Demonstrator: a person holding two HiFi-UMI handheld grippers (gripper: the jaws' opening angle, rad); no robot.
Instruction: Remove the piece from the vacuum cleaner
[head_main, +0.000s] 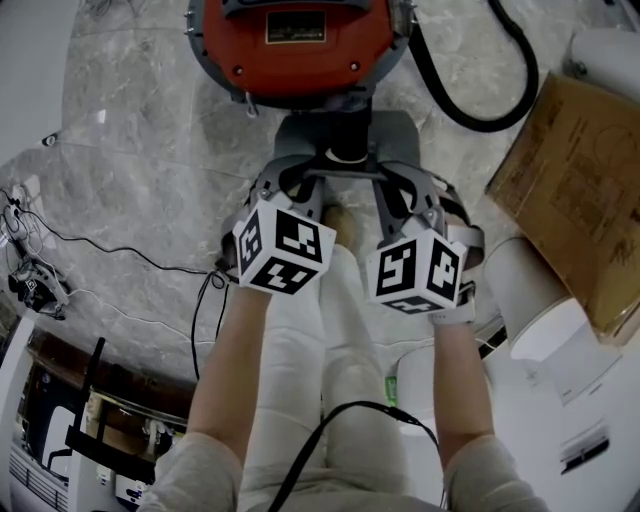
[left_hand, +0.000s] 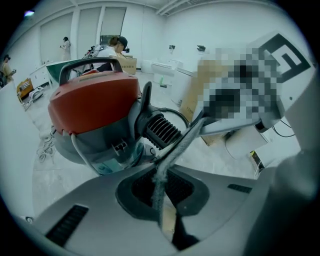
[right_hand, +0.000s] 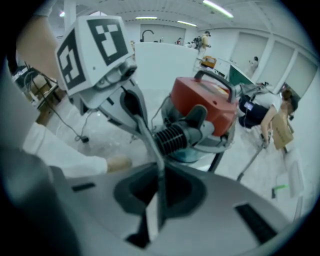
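"Fingers (left_hand: 166, 167) of the left gripper (left_hand: 194, 129) lie pressed together, with nothing visible between them; why shut, so near the job?"

"My guess is a narrow tip; closed, they can prod or lever at a joint that open ones would only straddle; they reach in from the left towards the ribbed black cuff (left_hand: 162, 131), which I take for the piece."

"And where does it sit?"

"Plugged into the front of the vacuum cleaner (head_main: 290, 40), low under the red lid; the black hose (head_main: 478, 122) loops off to the right; the cuff is not yet out."

"And the right gripper (right_hand: 158, 162)?"

"Same story; its fingers (right_hand: 160, 200) are closed on nothing I can see; it comes from the other side, so both tips meet just beside the cuff; whether either touches it I cannot tell."
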